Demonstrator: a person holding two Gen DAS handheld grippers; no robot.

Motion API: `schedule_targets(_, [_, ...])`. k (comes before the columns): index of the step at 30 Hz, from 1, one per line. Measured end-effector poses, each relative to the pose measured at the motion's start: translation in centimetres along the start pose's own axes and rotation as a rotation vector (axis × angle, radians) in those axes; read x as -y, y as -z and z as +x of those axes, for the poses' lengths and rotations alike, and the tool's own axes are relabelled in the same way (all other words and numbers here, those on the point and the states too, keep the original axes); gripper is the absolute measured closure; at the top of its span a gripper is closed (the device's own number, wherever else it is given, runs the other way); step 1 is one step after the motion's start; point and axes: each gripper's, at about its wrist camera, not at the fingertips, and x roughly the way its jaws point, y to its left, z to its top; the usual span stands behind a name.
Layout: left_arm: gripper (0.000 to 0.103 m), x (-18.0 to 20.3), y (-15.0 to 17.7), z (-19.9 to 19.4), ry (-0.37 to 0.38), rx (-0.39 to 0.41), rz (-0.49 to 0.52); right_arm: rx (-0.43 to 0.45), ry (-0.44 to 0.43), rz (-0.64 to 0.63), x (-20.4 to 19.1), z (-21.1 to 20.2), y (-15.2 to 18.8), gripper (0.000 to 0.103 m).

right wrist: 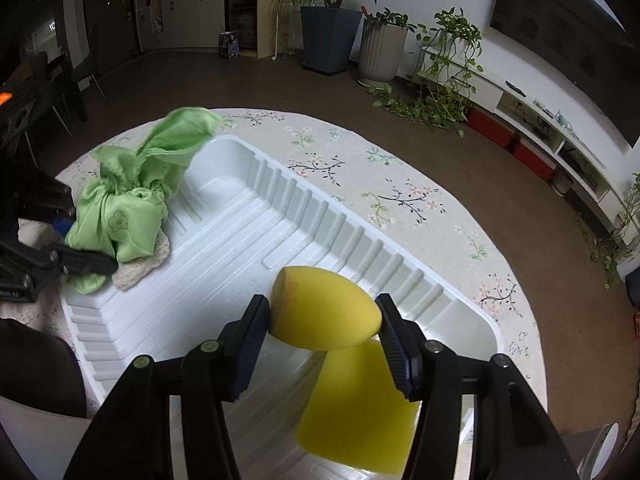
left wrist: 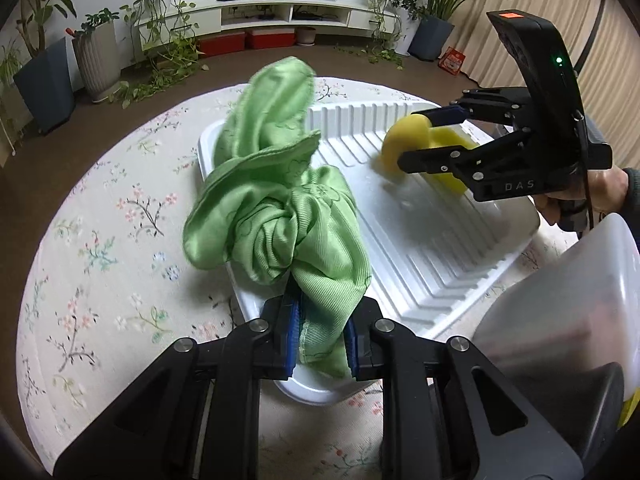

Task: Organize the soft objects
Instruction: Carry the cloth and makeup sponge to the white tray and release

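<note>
Big round table (left wrist: 100, 220) with a flowery tablecloth, and sitting on it is a white ribbed plastic tray (left wrist: 420, 248). At one end of the tray there's a bunched-up green cloth (left wrist: 280, 208) with the left gripper (left wrist: 320, 344) clamped tight on a fold of it, and in the right wrist view a bit of pale knitted cloth (right wrist: 140, 268) pokes out from under it. At the other end, the right gripper (right wrist: 324, 320) has its jaws partly apart around a folded yellow sponge (right wrist: 324, 312), the pads right at its sides, though whether they're pressing it I can't tell.
</note>
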Motion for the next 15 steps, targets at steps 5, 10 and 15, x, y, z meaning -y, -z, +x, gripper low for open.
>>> schedule_targets(5, [0.085, -0.2, 0.1, -0.2, 0.002, 0.007, -0.024, 0.028, 0.005, 0.015, 0.5, -1.0, 0.5, 0.038])
schedule_targets(10, [0.07, -0.1, -0.4, -0.7, -0.002, 0.029, -0.037, 0.066, 0.002, 0.035, 1.1, -2.3, 0.5, 0.035])
schedule_targets(15, [0.039, 0.3, -0.8, -1.9, 0.023, 0.079, -0.039, 0.111, -0.012, 0.087, 2.2, -4.1, 1.1, 0.033])
